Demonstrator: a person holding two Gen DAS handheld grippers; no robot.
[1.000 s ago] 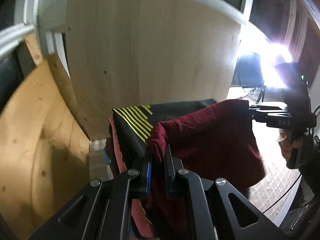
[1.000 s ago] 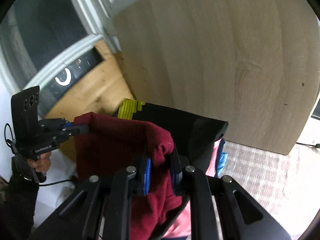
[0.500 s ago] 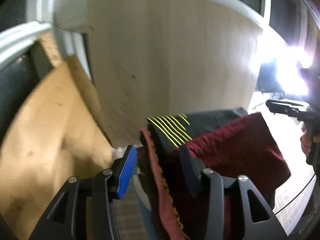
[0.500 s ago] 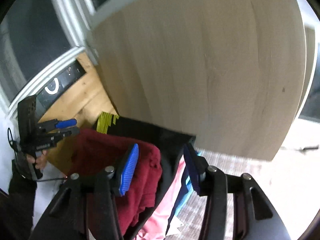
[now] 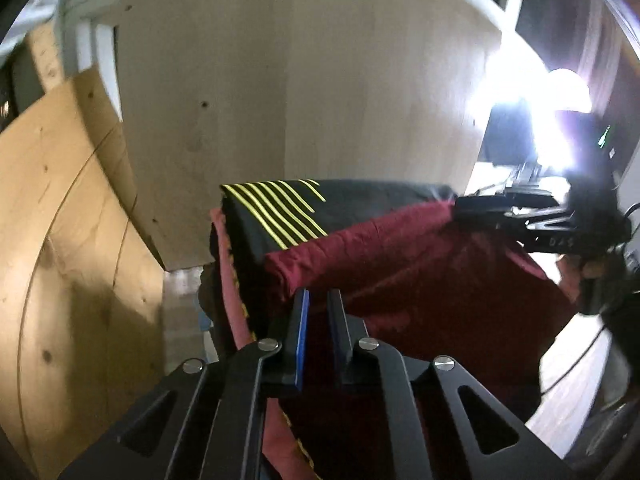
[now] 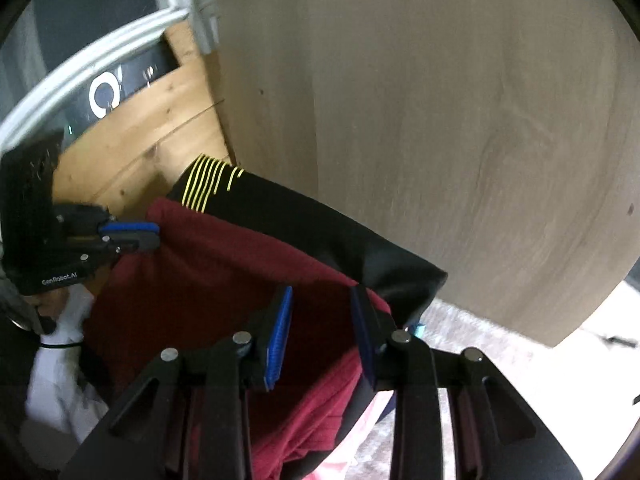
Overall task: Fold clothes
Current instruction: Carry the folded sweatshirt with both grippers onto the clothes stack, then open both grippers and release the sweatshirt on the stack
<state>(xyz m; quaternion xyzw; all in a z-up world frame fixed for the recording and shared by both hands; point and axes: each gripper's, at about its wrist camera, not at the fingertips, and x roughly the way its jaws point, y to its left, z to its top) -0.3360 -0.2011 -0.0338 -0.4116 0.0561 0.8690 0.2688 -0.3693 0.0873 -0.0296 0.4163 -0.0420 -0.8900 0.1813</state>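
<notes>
A folded dark red garment [image 5: 420, 264] lies on top of a pile of clothes; it also shows in the right wrist view [image 6: 224, 280]. Under it lies a black garment with yellow stripes [image 5: 276, 208], seen also in the right wrist view [image 6: 304, 220]. My left gripper [image 5: 318, 312] is shut at the near edge of the red garment, with no cloth visible between its fingers. My right gripper [image 6: 322, 312] is open over the red garment's right end, with nothing between its fingers.
A light wooden tabletop [image 5: 280, 80] stretches beyond the pile; it fills the right wrist view [image 6: 440, 120]. A pine board [image 5: 60, 240] stands at the left. More red and pink clothes [image 6: 352, 440] hang below the pile. A bright lamp [image 5: 560, 120] glares at right.
Both grippers let go of the red garment, which dropped onto the pile. The left gripper opened wide, then closed again at the garment's near edge. The right gripper stays open.
</notes>
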